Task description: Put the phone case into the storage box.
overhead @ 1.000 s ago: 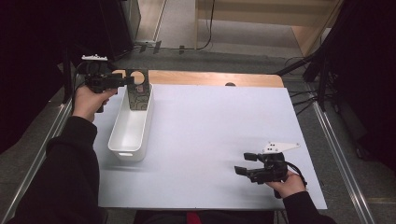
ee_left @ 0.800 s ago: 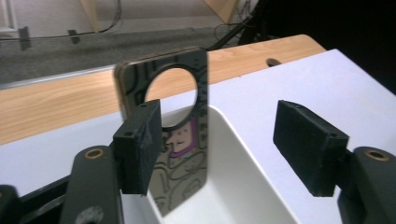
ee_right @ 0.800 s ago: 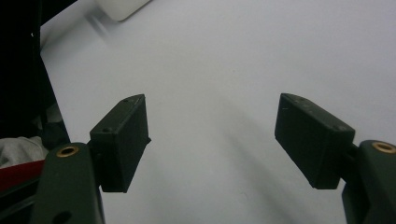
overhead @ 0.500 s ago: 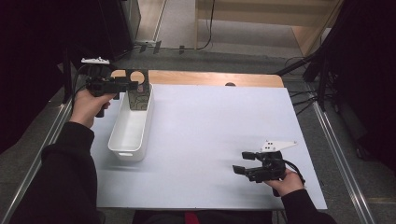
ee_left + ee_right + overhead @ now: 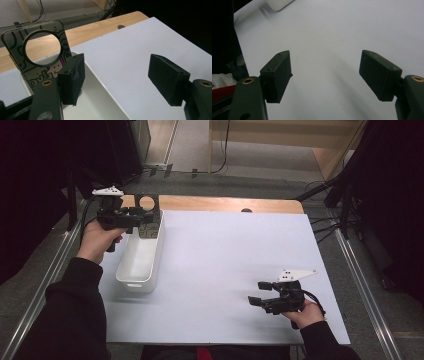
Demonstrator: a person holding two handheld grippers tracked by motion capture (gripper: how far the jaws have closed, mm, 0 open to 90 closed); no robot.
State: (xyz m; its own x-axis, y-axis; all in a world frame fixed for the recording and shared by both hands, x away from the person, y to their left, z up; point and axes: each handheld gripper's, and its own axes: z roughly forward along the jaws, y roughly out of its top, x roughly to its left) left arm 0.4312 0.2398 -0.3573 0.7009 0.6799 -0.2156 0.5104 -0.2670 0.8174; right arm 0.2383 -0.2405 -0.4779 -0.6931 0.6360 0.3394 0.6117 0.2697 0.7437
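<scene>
A dark printed card (image 5: 151, 231) with a round hole stands upright at the far end of a white bin (image 5: 135, 282) on the left of the table. My left gripper (image 5: 147, 220) hovers open over that end of the bin. In the left gripper view the card (image 5: 25, 75) stands just behind one finger (image 5: 72, 77) and outside the gap; whether they touch is unclear. The left gripper (image 5: 117, 75) has nothing between its jaws, and the bin's rim (image 5: 100, 75) runs below them. My right gripper (image 5: 255, 292) is open low over the white tabletop at front right, and the right gripper view (image 5: 325, 72) shows its jaws empty.
A white sheet (image 5: 235, 240) covers the table, with a wooden strip (image 5: 220, 204) along its far edge. Metal rails (image 5: 360, 275) run down both sides. A corner of the bin (image 5: 278, 3) shows at the top of the right gripper view.
My left hand and gripper have drawn slightly toward the near side over the bin. The right gripper has edged a little to the left. The card and bin stay put.
</scene>
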